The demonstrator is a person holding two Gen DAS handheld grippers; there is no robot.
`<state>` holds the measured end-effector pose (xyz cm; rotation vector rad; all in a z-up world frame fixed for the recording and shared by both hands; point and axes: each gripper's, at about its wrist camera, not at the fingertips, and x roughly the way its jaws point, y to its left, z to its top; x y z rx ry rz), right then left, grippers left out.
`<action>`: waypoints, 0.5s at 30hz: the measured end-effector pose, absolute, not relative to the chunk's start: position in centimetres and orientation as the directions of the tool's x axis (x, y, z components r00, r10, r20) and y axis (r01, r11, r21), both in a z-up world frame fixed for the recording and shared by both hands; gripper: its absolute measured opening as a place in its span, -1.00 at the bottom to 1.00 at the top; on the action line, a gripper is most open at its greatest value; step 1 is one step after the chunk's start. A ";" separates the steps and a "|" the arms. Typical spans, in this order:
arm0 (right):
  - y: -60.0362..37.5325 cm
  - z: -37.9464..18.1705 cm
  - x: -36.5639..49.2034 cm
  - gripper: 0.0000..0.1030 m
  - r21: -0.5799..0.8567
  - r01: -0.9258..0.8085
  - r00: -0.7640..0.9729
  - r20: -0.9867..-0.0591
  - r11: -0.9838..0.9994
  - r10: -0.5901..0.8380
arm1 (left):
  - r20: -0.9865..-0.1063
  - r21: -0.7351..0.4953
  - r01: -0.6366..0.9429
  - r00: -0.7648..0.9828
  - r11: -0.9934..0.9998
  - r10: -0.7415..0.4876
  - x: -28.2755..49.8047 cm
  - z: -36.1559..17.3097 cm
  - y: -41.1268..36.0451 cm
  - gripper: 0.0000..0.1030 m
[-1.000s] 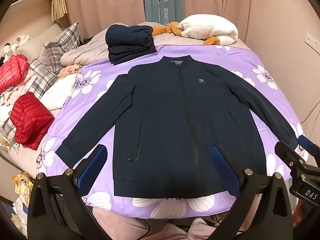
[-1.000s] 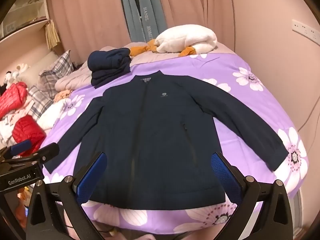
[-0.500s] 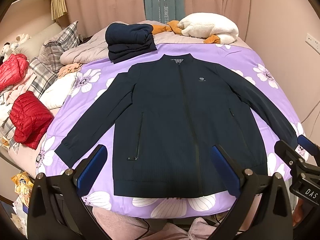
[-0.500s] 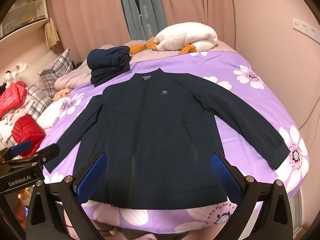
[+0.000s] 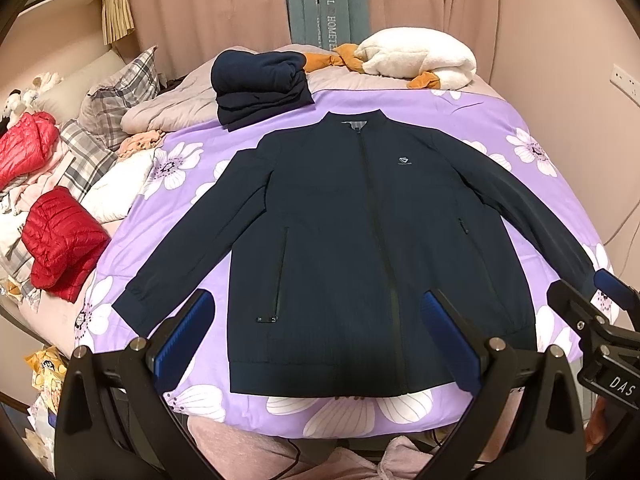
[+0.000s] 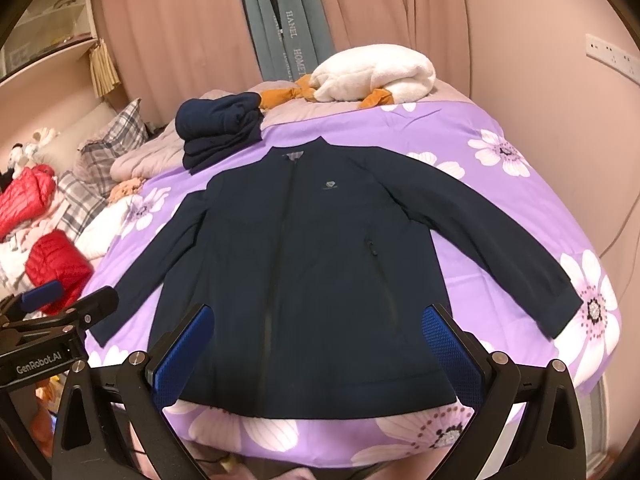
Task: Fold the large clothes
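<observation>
A dark navy zip jacket (image 5: 360,240) lies flat, front up, on the purple flowered bedspread (image 5: 472,120), sleeves spread out to both sides; it also shows in the right wrist view (image 6: 312,280). My left gripper (image 5: 320,336) is open and empty, held above the jacket's hem near the bed's front edge. My right gripper (image 6: 320,348) is open and empty, also over the hem. The right gripper shows at the right edge of the left wrist view (image 5: 600,320); the left gripper shows at the left of the right wrist view (image 6: 52,316).
A stack of folded navy clothes (image 5: 256,88) sits behind the jacket's collar. A white blanket with orange cloth (image 5: 416,56) lies at the back. Red puffer jackets (image 5: 60,236) and plaid pillows (image 5: 116,96) are piled on the left. Curtains hang behind; a wall stands on the right.
Both views have shifted slightly, the jacket sitting a touch lower and nearer in frame. The jacket itself has not moved and both grippers stay open.
</observation>
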<state>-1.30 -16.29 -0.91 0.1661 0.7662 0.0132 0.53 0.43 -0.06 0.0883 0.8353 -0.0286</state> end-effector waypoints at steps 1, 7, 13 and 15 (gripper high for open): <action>-16.3 -0.9 -1.3 1.00 0.156 0.048 0.721 -0.688 0.987 0.074 | -0.742 0.067 0.061 0.671 0.996 0.009 0.5 0.0 0.4 1.00; -16.4 -0.8 -1.6 1.00 0.160 0.052 0.727 -0.683 0.986 0.072 | -0.739 0.068 0.057 0.674 0.996 0.012 0.6 0.0 0.3 1.00; -16.5 -0.9 -1.6 1.00 0.163 0.053 0.721 -0.688 0.985 0.075 | -0.740 0.070 0.058 0.672 0.996 0.013 0.5 0.1 0.2 1.00; -16.5 -0.9 -1.6 1.00 0.162 0.051 0.722 -0.687 0.985 0.075 | -0.739 0.069 0.058 0.673 0.996 0.012 0.5 0.0 0.2 1.00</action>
